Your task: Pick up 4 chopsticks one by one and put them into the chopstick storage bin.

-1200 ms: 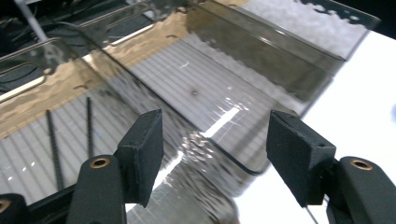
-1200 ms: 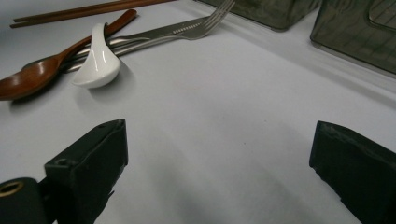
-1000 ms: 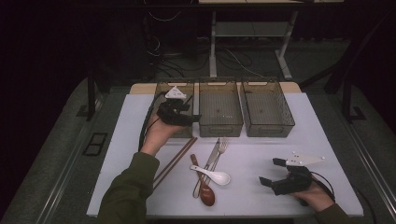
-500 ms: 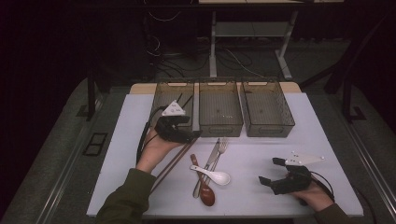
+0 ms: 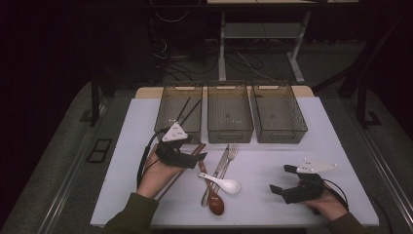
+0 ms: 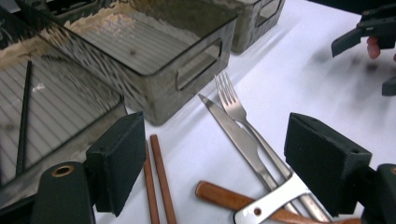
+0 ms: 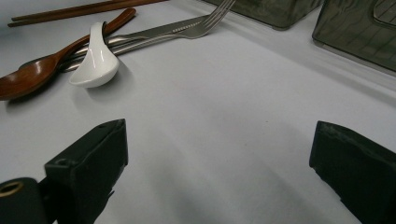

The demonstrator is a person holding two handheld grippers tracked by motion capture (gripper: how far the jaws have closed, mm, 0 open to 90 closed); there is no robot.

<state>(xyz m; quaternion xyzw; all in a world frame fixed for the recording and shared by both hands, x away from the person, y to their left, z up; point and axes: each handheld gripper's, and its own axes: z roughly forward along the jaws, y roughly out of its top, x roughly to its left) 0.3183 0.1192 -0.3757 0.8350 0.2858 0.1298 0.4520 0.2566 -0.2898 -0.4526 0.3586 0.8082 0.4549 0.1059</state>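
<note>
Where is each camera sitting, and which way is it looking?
High view: above the person's side, looking forward and down at the table; forearms, left gripper, right gripper.
Left gripper view: on that gripper, facing fork, knife, brown chopsticks; own open jaws.
Right gripper view: low, facing white spoon; own open jaws.
Shared: the fork.

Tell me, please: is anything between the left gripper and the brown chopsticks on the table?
Nothing visible is. The left gripper hangs open just above the brown chopsticks, which lie bare on the white table. The knife and fork lie beside them, apart.
</note>
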